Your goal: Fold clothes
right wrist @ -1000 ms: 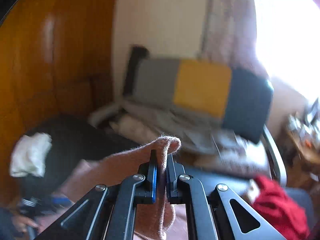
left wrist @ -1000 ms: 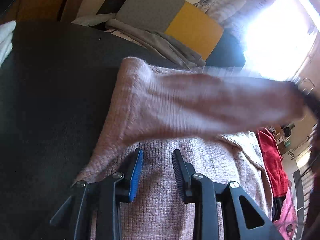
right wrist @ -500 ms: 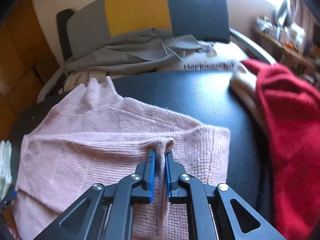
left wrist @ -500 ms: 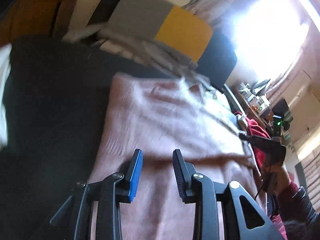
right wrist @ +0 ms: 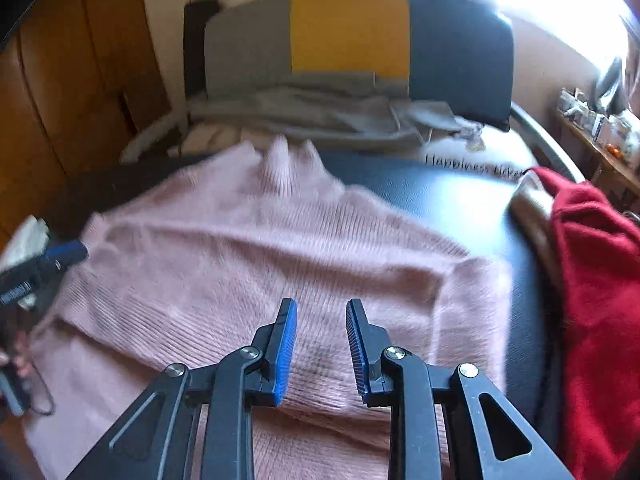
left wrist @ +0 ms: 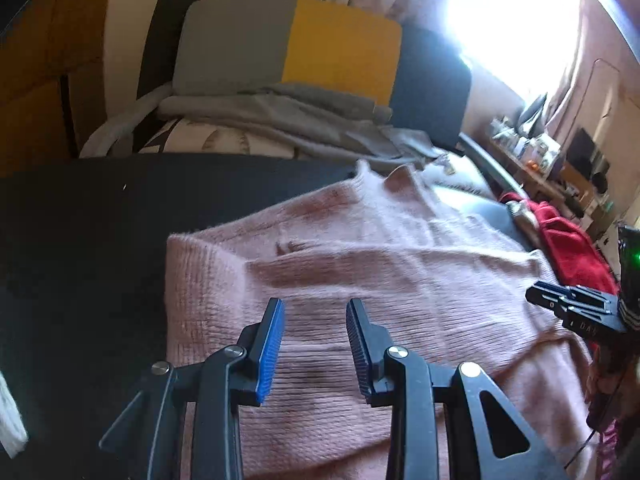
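Note:
A pink knit sweater (left wrist: 360, 280) lies flat on a black table (left wrist: 80, 240), neck pointing away, with both sleeves folded across its body. It also shows in the right wrist view (right wrist: 248, 264). My left gripper (left wrist: 315, 312) is open and empty just above the sweater's left side. My right gripper (right wrist: 321, 312) is open and empty above the sweater's right side, over the folded sleeve. The right gripper also shows at the right edge of the left wrist view (left wrist: 576, 308), and the left gripper at the left edge of the right wrist view (right wrist: 36, 272).
A red garment (right wrist: 592, 280) lies heaped on the table's right side. Behind the table stands a grey, yellow and dark cushion (left wrist: 320, 48) with grey clothes (left wrist: 304, 120) piled below it. A white cloth (right wrist: 24, 236) lies at the left. A wooden wardrobe (right wrist: 80, 80) stands at the back left.
My right gripper carried the sleeve across the sweater's body, laid it down and opened. My left gripper stayed open and shifted a little over the sweater.

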Action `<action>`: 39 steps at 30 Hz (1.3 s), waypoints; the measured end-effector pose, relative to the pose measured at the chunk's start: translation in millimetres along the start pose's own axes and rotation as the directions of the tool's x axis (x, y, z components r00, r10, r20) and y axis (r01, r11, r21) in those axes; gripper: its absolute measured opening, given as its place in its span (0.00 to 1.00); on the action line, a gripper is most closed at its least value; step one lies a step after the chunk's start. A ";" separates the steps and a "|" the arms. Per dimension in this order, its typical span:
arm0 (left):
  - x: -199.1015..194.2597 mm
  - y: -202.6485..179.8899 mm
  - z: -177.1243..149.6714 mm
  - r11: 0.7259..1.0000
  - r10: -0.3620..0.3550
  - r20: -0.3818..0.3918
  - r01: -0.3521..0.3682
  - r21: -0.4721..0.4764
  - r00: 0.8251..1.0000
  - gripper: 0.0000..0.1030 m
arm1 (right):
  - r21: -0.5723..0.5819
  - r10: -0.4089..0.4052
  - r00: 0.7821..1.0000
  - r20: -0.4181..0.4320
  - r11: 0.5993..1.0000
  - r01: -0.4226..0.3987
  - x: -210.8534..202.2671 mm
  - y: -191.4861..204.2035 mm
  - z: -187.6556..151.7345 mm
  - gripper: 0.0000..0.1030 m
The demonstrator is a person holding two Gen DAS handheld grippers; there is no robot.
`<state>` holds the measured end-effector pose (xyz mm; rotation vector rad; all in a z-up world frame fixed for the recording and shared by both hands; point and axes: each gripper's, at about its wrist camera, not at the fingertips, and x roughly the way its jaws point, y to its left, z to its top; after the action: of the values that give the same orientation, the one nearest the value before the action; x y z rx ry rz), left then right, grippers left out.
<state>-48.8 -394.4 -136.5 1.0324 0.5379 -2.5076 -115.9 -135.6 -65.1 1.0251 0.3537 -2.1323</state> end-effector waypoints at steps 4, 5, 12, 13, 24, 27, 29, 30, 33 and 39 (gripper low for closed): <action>14.4 18.0 -13.3 0.999 0.001 -0.045 -0.003 -0.046 0.999 0.34 | 0.028 -0.002 1.000 0.007 1.000 0.002 5.9 -4.5 -7.7 0.32; 16.3 22.5 -15.8 0.998 -0.015 -0.043 0.013 -0.060 0.999 0.34 | 0.035 -0.003 1.000 0.008 0.999 0.003 7.3 -5.6 -9.6 0.33; 10.8 30.8 -28.2 0.995 -0.031 -0.034 0.027 -0.099 0.999 0.34 | 0.083 -0.008 1.000 0.019 0.997 0.006 17.6 -13.5 -23.1 0.34; 9.5 31.2 -29.2 0.994 -0.032 -0.034 0.028 -0.104 0.999 0.34 | 0.090 -0.009 1.000 0.021 0.996 0.007 19.1 -14.6 -25.0 0.34; -23.0 25.7 21.9 0.989 -0.132 0.037 0.134 -0.056 0.991 0.35 | 0.146 0.178 0.984 0.004 0.973 -0.177 8.7 -39.5 10.3 0.40; -9.7 13.6 59.4 0.985 -0.169 0.027 0.168 0.025 0.985 0.36 | 0.144 0.267 0.962 0.061 0.951 -0.273 3.5 -46.4 48.1 0.63; 6.7 5.7 81.2 0.980 -0.187 -0.009 0.188 0.059 0.982 0.36 | 0.154 0.333 0.941 0.060 0.928 -0.338 16.9 -50.4 75.4 0.70; 18.8 2.6 92.7 0.977 -0.200 -0.041 0.203 0.067 0.979 0.36 | 0.155 0.355 0.934 0.039 0.921 -0.357 27.4 -51.5 88.0 0.70; 54.8 -5.4 121.0 0.973 -0.198 -0.111 0.209 0.094 0.974 0.36 | 0.124 0.364 0.930 -0.059 0.927 -0.355 68.4 -47.3 121.0 0.70; 122.1 -26.4 146.8 0.956 -0.220 -0.236 0.257 0.142 0.946 0.36 | 0.043 0.321 0.930 -0.181 0.947 -0.319 140.9 -34.4 158.2 0.47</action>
<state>-227.4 -465.6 -123.1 1.3962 0.5468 -2.7067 -287.6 -264.1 -72.8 1.2045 0.2416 -1.7545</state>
